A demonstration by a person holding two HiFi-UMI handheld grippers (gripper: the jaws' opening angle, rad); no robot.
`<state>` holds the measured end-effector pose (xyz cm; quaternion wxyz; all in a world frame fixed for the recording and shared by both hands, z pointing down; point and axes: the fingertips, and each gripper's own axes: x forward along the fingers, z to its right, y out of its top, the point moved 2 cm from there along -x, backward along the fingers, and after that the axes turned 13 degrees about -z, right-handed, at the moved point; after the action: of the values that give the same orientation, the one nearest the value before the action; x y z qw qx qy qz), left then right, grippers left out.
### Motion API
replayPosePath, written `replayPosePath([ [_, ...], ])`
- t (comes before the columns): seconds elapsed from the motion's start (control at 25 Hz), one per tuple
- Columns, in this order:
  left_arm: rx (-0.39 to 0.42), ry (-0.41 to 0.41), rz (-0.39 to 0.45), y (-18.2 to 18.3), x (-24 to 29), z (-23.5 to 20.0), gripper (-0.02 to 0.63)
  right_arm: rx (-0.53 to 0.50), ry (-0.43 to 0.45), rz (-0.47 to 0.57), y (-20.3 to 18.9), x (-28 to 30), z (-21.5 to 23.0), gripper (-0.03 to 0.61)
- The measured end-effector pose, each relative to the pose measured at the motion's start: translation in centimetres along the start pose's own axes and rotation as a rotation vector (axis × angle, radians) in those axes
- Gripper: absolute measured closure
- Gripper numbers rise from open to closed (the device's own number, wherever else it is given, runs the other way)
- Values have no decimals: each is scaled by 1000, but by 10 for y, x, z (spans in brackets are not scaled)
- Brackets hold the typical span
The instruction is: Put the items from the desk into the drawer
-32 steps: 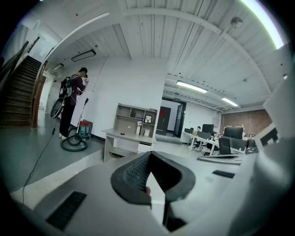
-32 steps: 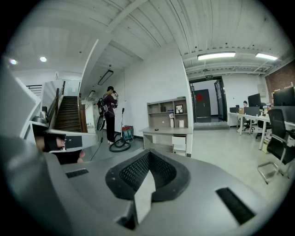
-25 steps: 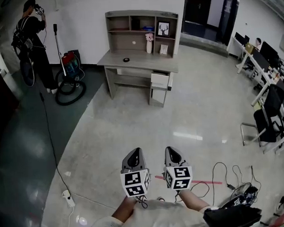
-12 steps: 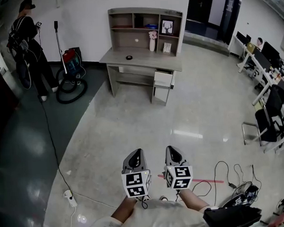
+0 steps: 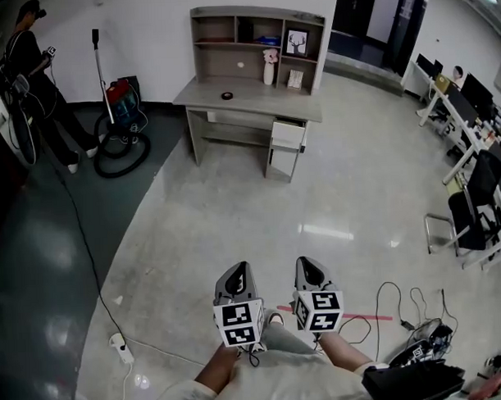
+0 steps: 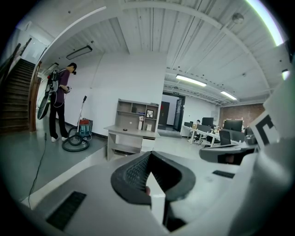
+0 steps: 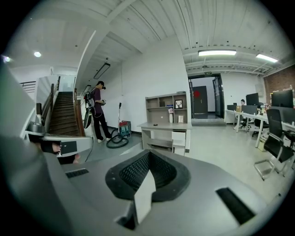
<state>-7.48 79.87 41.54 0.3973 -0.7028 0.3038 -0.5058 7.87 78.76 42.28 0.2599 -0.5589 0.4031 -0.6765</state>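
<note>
Polished floor [image 5: 234, 196], open office; worktop [image 5: 259, 104] stands well off against the wall [image 5: 150, 39]. A dark disc [image 5: 226, 95] lies on it, too small to identify. Left claw [image 5: 236, 273] and right claw [image 5: 309, 268] both pressed together, holding nothing.

A pale, polished floor [image 5: 316, 193] mirrors the ceiling lights, with a darker grey strip [image 5: 39, 268] along its left side. A white wall [image 5: 138, 35] stands behind a grey desk [image 5: 247, 101] topped by a shelf unit [image 5: 253, 39]. A vacuum cleaner [image 5: 120, 109] with a coiled hose sits to the desk's left. Office chairs [image 5: 473, 220] and work tables [image 5: 448, 106] line the right side. Cables [image 5: 402, 313] trail over the floor. A staircase [image 7: 62, 115] rises at the left. The white ribbed ceiling [image 6: 184, 37] carries strip lights [image 6: 193, 80].
</note>
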Motion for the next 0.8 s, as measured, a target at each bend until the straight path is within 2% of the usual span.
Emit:
replayPosePath([
  [0.4,-9,12,-4,19,49,-11,606,29,23,-36,12,57,16,580],
  [0.8,22,1,0,80,124,-15,606,43,8,-38,64,122,57,580],
])
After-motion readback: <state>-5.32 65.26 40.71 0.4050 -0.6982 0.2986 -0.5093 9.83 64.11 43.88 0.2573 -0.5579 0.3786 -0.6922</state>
